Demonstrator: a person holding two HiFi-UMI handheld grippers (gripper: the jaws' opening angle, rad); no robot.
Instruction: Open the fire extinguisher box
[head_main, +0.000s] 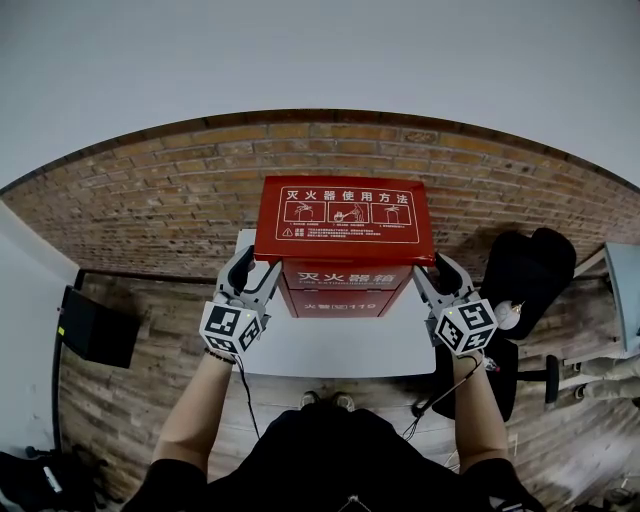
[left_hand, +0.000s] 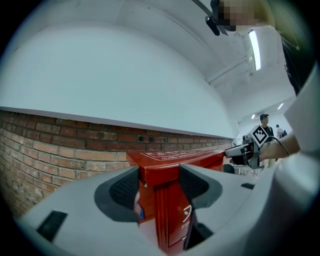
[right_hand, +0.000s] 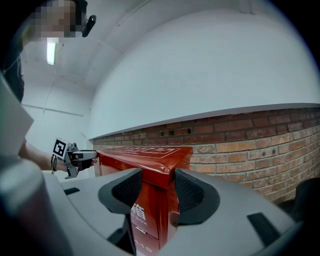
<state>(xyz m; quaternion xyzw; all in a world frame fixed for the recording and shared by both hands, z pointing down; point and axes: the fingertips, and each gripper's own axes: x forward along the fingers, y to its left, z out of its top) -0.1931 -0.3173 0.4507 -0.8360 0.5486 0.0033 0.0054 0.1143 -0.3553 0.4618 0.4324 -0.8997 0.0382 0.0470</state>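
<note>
The red fire extinguisher box (head_main: 345, 292) stands on a white table (head_main: 340, 348) against a brick wall. Its flat lid (head_main: 345, 222) carries white printed instructions. My left gripper (head_main: 252, 272) sits at the lid's left front corner and my right gripper (head_main: 432, 275) at its right front corner. In the left gripper view the lid corner (left_hand: 159, 169) lies between the wide-spread pads of the left gripper (left_hand: 159, 187), with a sliver of gap at one pad. The right gripper (right_hand: 159, 187) straddles the other corner (right_hand: 165, 172) the same way. Both stand open.
A black office chair (head_main: 525, 275) stands right of the table, and a black flat box (head_main: 95, 325) lies on the floor at left. The brick wall (head_main: 150, 210) runs close behind the box. A person (left_hand: 264, 125) stands far off in the room.
</note>
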